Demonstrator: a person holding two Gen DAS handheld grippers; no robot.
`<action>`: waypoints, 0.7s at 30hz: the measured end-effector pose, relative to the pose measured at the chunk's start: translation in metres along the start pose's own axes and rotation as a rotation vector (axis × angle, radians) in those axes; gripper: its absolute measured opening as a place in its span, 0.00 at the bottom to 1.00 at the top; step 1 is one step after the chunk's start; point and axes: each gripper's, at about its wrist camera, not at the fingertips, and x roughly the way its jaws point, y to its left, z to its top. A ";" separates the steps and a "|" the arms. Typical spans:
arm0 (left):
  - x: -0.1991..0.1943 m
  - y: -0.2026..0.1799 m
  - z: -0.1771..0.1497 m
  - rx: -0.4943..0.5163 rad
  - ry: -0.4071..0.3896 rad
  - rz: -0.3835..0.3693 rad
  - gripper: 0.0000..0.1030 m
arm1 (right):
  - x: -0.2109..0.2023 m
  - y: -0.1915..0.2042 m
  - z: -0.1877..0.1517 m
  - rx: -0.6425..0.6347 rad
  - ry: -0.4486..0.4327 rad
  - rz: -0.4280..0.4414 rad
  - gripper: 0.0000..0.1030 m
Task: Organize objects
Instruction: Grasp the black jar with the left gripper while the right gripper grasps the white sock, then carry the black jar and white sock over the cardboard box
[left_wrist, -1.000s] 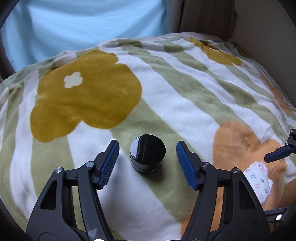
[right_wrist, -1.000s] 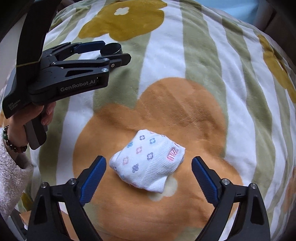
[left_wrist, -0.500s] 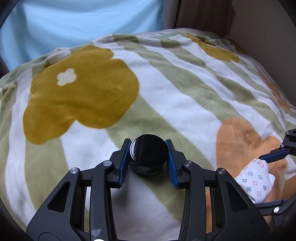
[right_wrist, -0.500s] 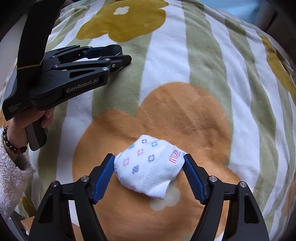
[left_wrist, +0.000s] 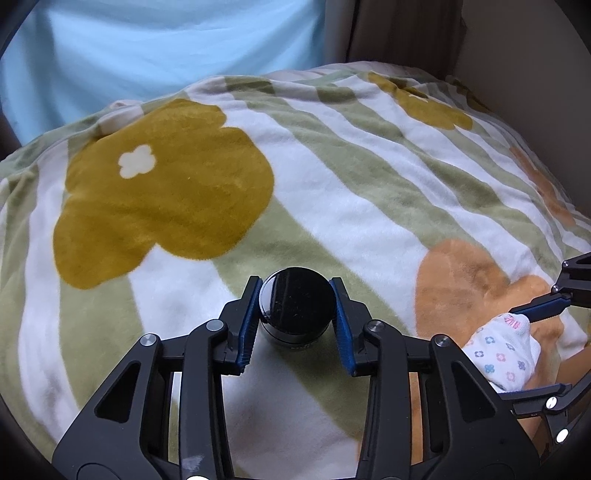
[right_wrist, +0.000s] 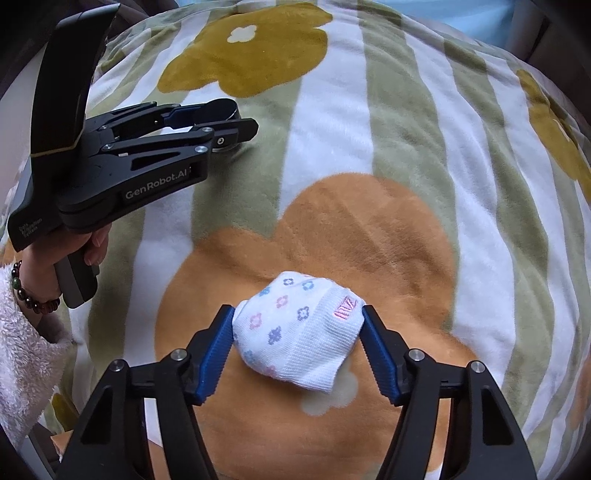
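Left hand-held gripper (left_wrist: 296, 320) clamped on black jar (left_wrist: 296, 311), pads on opposite sides of round wall, jar on blanket (left_wrist: 332, 206) between its fingers. Jar likely rigid, glossy, slippery: hold low on wall, level.

Right hand-held gripper (right_wrist: 298, 349) jaws just been closing; pads now pressing folded sock (right_wrist: 300, 330) between them. Sock soft, light, compressible: pinch through bulk, not loose edge.

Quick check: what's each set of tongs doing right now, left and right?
Left tongs: shut on the black jar, which sits on the blanket.
Right tongs: have just been closing, pads now pressing the folded floral sock.
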 end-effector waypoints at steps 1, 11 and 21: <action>-0.003 -0.001 0.000 -0.006 -0.001 -0.003 0.32 | -0.002 -0.001 -0.001 0.003 -0.003 0.002 0.60; -0.044 -0.012 0.002 -0.039 -0.018 0.019 0.32 | -0.034 0.006 -0.006 0.004 -0.064 0.020 0.57; -0.136 -0.038 0.007 -0.087 -0.088 0.083 0.32 | -0.083 0.020 -0.003 -0.014 -0.129 0.057 0.57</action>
